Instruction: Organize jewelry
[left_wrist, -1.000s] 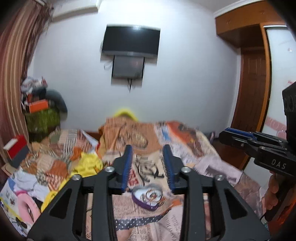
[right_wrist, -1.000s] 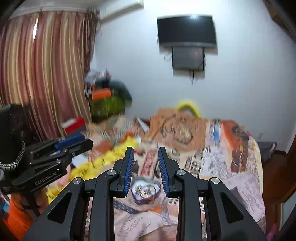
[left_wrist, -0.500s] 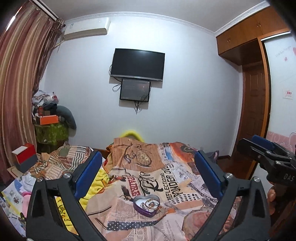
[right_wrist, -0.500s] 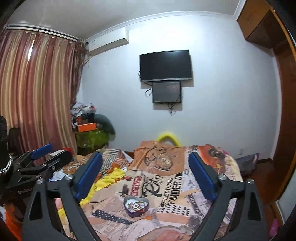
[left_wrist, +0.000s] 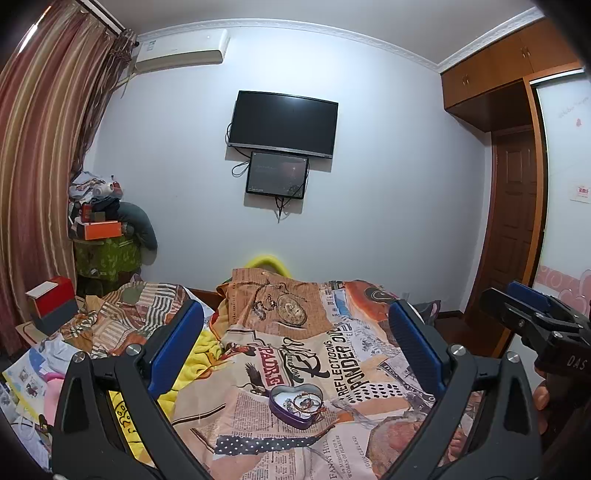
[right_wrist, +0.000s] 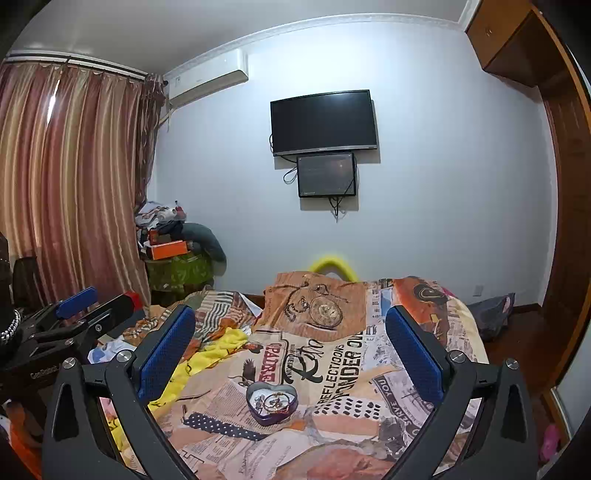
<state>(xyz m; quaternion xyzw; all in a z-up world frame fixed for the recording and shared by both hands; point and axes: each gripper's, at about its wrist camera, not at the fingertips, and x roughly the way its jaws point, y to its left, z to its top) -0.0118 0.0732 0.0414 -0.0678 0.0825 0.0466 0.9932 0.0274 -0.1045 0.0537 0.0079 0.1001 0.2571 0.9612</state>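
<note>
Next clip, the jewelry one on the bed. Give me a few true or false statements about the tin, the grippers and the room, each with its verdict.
1. The heart-shaped tin lies open on the bedspread with jewelry inside. True.
2. The left gripper is shut on the tin. False: its jaws stand wide apart, holding nothing.
3. The right gripper has open jaws. True.
4. The television shows a bright picture. False: its screen is dark.
5. The curtain is blue. False: it is striped red-brown.
</note>
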